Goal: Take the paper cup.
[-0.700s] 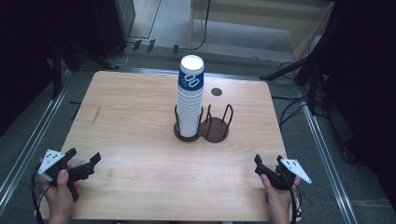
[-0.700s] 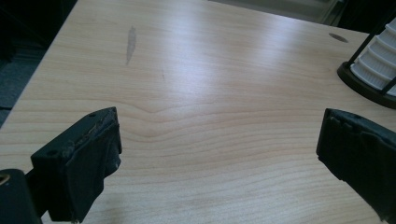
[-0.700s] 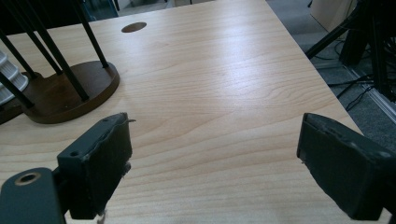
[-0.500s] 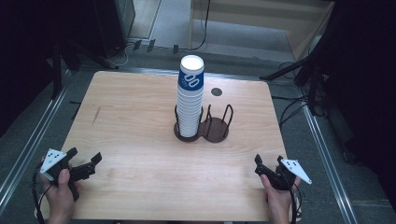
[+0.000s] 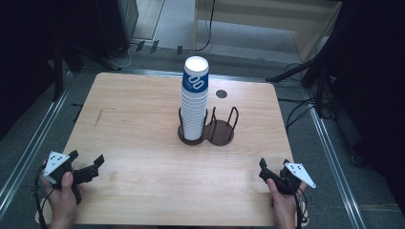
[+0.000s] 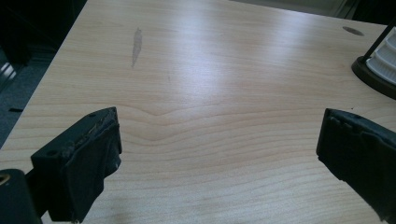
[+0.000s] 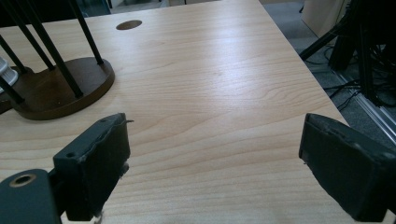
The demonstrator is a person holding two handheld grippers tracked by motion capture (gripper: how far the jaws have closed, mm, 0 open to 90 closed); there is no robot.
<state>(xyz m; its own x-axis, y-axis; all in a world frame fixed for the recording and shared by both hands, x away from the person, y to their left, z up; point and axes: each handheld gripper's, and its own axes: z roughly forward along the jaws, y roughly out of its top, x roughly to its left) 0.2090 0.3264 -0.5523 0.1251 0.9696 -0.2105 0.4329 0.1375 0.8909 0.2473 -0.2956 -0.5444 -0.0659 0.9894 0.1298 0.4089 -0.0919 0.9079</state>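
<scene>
**Two open grippers wait at the near table edge, a cup stack stands in its holder at the centre**

High view: a pale wooden table (image 5: 143, 119) seen from above; a tall stack of paper cups (image 5: 195, 98) stands upright at its centre, white with a blue band and white lettering near the top, the top rim a clean white circle; the stack sits in the left ring of a dark two-ring cup holder (image 5: 207, 131), whose thin upright rods keep it from toppling; the right ring is empty, likely the place where cups are meant to go; a small dark round hole (image 5: 221, 94) lies in the tabletop just behind the holder. The left gripper (image 5: 88, 169) is held over the near left corner and the right gripper (image 5: 265, 172) over the near right edge, both well apart from the cups, probably a resting pose on either side of the work.

Left gripper view: two black jaws stand wide apart with bare wood between them and nothing held; the holder's dark base and a few ribbed cup rims (image 6: 385, 58) peek in at the far right edge.

Right gripper view: the jaws are likewise spread with nothing in their grasp; the holder's empty ring (image 7: 60, 88) with its slanting black rods lies ahead to the left, the tabletop hole (image 7: 129, 24) beyond it.
</scene>
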